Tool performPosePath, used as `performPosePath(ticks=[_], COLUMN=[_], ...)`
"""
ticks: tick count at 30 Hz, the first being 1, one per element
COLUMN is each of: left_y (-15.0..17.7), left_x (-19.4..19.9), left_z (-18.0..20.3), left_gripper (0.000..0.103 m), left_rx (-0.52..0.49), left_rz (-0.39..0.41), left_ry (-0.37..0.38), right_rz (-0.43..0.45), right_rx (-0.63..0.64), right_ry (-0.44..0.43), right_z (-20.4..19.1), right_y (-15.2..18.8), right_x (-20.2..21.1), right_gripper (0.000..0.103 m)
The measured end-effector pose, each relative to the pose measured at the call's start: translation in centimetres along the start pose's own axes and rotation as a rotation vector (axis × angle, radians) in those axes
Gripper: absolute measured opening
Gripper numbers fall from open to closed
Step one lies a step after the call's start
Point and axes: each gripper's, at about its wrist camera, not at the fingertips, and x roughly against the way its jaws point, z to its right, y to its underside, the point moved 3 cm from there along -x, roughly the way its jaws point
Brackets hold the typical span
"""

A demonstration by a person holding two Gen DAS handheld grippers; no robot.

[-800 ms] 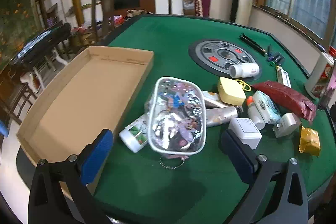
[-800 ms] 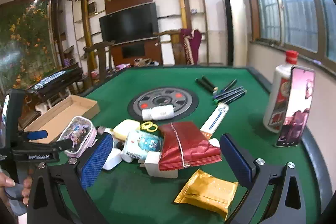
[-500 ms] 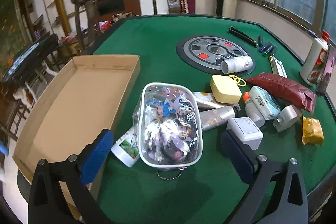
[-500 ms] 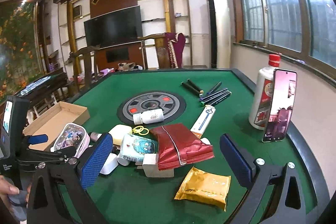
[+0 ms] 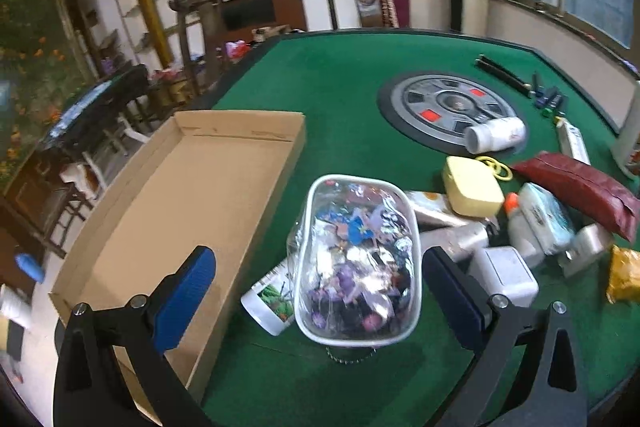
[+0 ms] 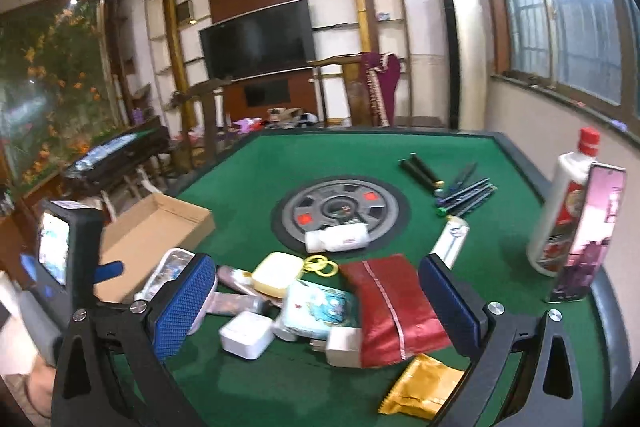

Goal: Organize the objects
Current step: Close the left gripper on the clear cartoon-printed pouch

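A clear zip pouch (image 5: 356, 259) full of colourful items lies on the green table, leaning on a white bottle (image 5: 268, 301). My left gripper (image 5: 316, 301) is open, its blue pads on either side of the pouch's near end, apart from it. An empty cardboard tray (image 5: 192, 211) lies to the left. My right gripper (image 6: 316, 307) is open above a heap: a red packet (image 6: 390, 301), a white adapter (image 6: 246, 335), a yellow case (image 6: 278, 269), a tissue pack (image 6: 320, 307) and a gold sachet (image 6: 424, 385).
A round grey centre plate (image 6: 340, 207) carries a lying white pill bottle (image 6: 338, 237). Pens (image 6: 464, 191) and a toothpaste box (image 6: 450, 241) lie at the right. A tall white bottle (image 6: 560, 215) and a phone (image 6: 586, 231) stand at the right edge.
The left gripper has come closer over the pouch, which now sits between its pads. The right gripper has dropped lower and nearer the heap. Both stay open.
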Motion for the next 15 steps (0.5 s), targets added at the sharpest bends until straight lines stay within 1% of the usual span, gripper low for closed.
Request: performPosePath(ticks=[3,5,8,9,11,12,13,15], left_y=[0.1,0.4,0.6,0.5,0.4,0.4,0.4,0.4], left_x=[-0.5,-0.8,-0.7,-0.7,-0.5,-0.6,-0.7,-0.7], left_z=[0.3,0.5,0.8,0.9,1.2,1.3,1.3,0.9], left_gripper=[0.103,0.103,0.1,0.097,0.086,0.071,0.06,0.057], left_rx=[0.016,0.021,0.017,0.009,-0.014,-0.023,-0.022,-0.004], left_rz=[-0.007,-0.016,-0.011,-0.011,-0.012,-0.019,-0.029,-0.031], left_ry=[-0.053,-0.073,-0.089,-0.09,-0.083,-0.073,-0.054,-0.037], right_rz=[-0.032,-0.04,-0.035,-0.032,-0.037,-0.045,-0.049,-0.056], right_rx=[0.047,0.06,0.027,0.008,-0.02,-0.031,-0.037,-0.037], right_ry=[-0.026,-0.028,-0.035,-0.038,-0.048,-0.054,-0.056,-0.051], right_z=[0.2,0.5,1.5,1.8,2.1,2.2,2.3,2.5], right_y=[0.5,0.6,0.8,0.9,1.1,1.2,1.2,1.3], right_x=[-0.5,-0.8,-1.2,-1.3,-1.7,-2.0,-2.2,-2.4], right_gripper=[0.103,0.103,0.103,0.103,0.103,0.103,0.103,0.103])
